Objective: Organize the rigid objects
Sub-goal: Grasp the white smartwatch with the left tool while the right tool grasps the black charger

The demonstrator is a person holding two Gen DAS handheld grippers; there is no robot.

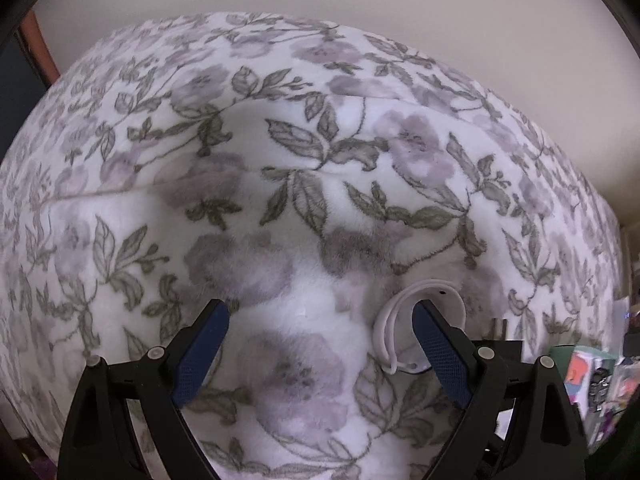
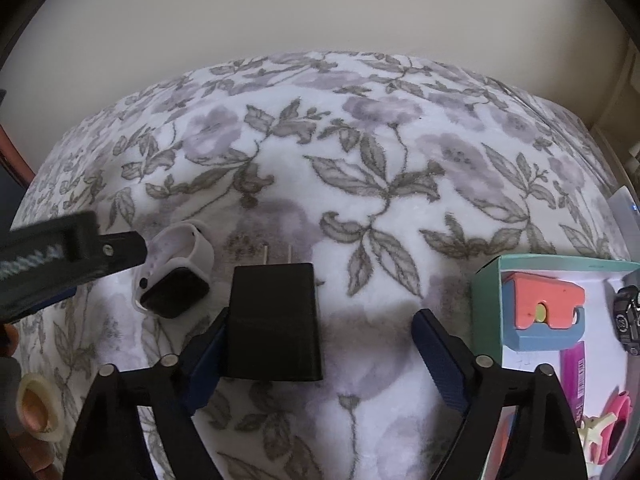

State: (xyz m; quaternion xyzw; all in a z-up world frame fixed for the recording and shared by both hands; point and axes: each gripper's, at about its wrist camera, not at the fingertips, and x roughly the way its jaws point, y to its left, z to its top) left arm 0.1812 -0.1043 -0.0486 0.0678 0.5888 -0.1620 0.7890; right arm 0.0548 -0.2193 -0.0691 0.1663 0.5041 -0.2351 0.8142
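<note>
A black plug adapter [image 2: 274, 324] lies flat on the flowered blanket, prongs pointing away. It sits between the fingers of my right gripper [image 2: 324, 316]: the left pad rests against its side, the right pad stands well apart, so the gripper is open. A smartwatch [image 2: 176, 292] with a white band lies just left of the adapter. One of the left gripper's fingers [image 2: 120, 248] reaches to the band. In the left wrist view my left gripper [image 1: 320, 306] is open, and the white band [image 1: 440, 294] curves around the tip of its right finger.
A teal box [image 2: 486, 280] stands at the right, holding an orange and blue block [image 2: 544, 304], a black watch [image 2: 628, 316] and pink items. A hand with a pale ring-shaped thing [image 2: 38, 404] shows at the bottom left. The blanket [image 1: 304, 152] has folds; a wall rises behind.
</note>
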